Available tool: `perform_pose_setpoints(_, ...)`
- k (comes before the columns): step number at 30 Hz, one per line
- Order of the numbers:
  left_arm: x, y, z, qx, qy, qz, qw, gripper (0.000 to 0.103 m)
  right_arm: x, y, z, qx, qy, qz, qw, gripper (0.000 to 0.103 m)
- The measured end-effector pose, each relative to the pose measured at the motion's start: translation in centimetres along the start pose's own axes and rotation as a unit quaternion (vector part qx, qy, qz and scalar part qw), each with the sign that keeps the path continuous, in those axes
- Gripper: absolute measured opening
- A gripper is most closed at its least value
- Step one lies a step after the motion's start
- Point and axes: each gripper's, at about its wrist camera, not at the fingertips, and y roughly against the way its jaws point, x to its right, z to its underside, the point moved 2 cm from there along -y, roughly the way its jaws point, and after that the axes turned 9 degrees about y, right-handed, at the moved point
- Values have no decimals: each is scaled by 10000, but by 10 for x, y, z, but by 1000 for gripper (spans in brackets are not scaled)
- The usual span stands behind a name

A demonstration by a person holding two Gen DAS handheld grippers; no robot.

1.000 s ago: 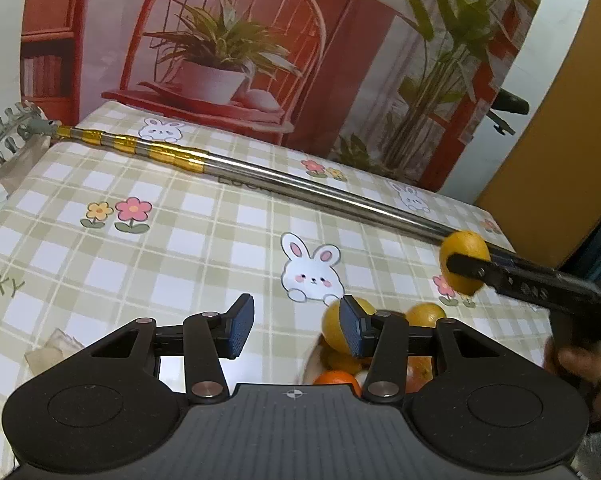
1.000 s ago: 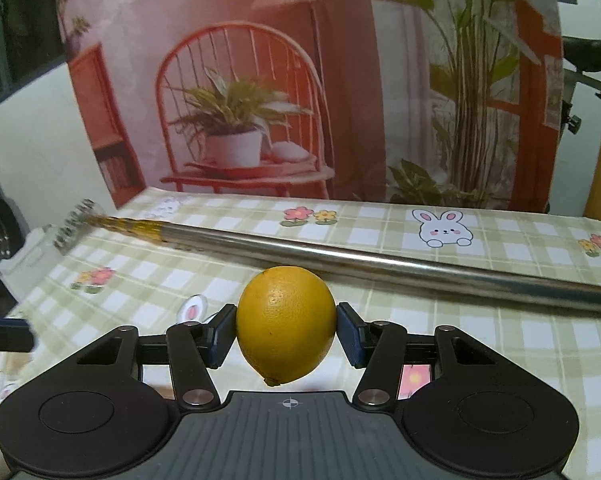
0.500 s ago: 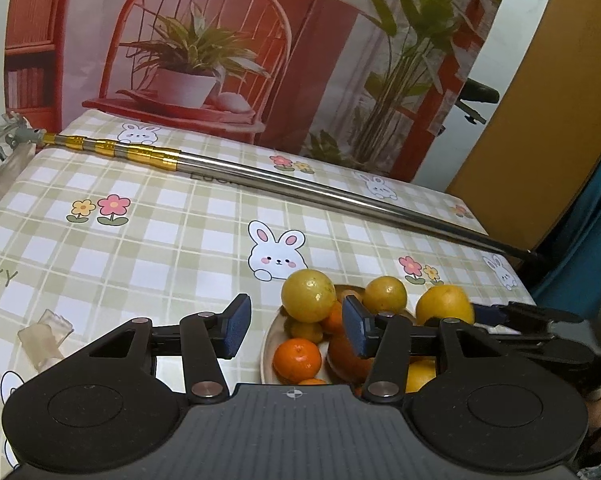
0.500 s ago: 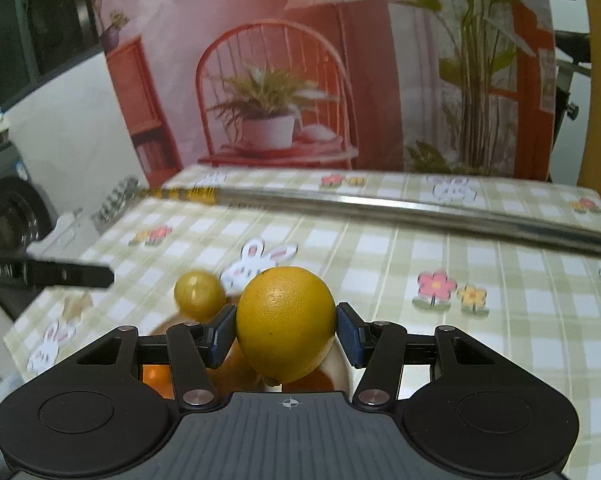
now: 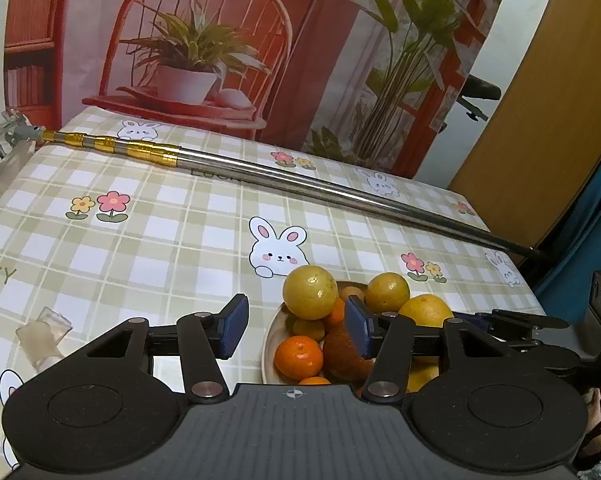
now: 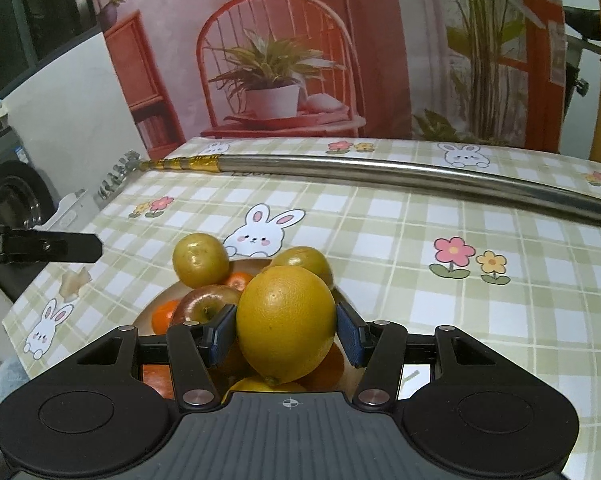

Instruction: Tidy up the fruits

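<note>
Since a second ago the right hand-held gripper (image 6: 286, 336) has carried its large yellow-orange citrus (image 6: 286, 328) from over the bare tabletop (image 6: 480, 312) to directly above the plate (image 5: 269, 344) of fruit, and the left hand-held gripper (image 5: 292, 322) now looks down on that plate from its near left side. Taking the plate as landmark: it sits near the front right part of the checked tabletop, with piled fruit on it, a yellow-green citrus (image 5: 309, 292) at its far left rim, a second one (image 5: 387, 292) at its far side, a small mandarin (image 5: 299, 358) at its near left, and a reddish apple (image 6: 204, 300) toward its middle. The right hand-held gripper is clenched on the large citrus, both blue pads pressing its sides, and the fruit hangs just over the heap; whether it touches the fruit below cannot be told. The left hand-held gripper's jaws are opening, with nothing gripped between them; its right finger overlaps the plate's left half in view. Left of the plate the cloth is open except for a small crumpled clear scrap (image 5: 42, 330) near the left edge. Well beyond the plate a long metal pole (image 5: 300, 188) lies across the tabletop from the far left corner to the right edge. Right of the plate the tabletop's edge is close.
</note>
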Motion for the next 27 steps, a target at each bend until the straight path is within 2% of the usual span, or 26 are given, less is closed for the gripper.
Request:
perform_pose_setpoints(6,-1,-4,1,-52,2,-29,10000,56,0,-5,4,-8,-132,-130,9998,50)
perform_pose_setpoints(10,-2,-4,-1,-27,21,-52,10000,62,5,-6,4,6,-306,-177,9994,51)
perform_pose_setpoints(18,5,0,-4,-21,-140,-80,9999,66,0,2,-1,61,-167,-41,9998,65)
perform_pose_setpoints(20,9,6,-7,76,-205,-54,9997,73,0,8,-5,79,-203,67,9997,67)
perform_pose_setpoints(22,15,15,-11,230,-273,-50,9994,84,1,16,-9,129,-239,178,9995,72)
perform_pose_setpoints(24,21,26,-16,414,-350,-21,9985,95,3,27,-15,226,-305,349,9987,87)
perform_pose_setpoints(25,25,32,-18,513,-385,8,9979,100,4,33,-18,269,-333,405,9983,91)
perform_pose_setpoints(27,32,44,-21,700,-444,52,9965,103,6,47,-24,393,-386,475,9974,98)
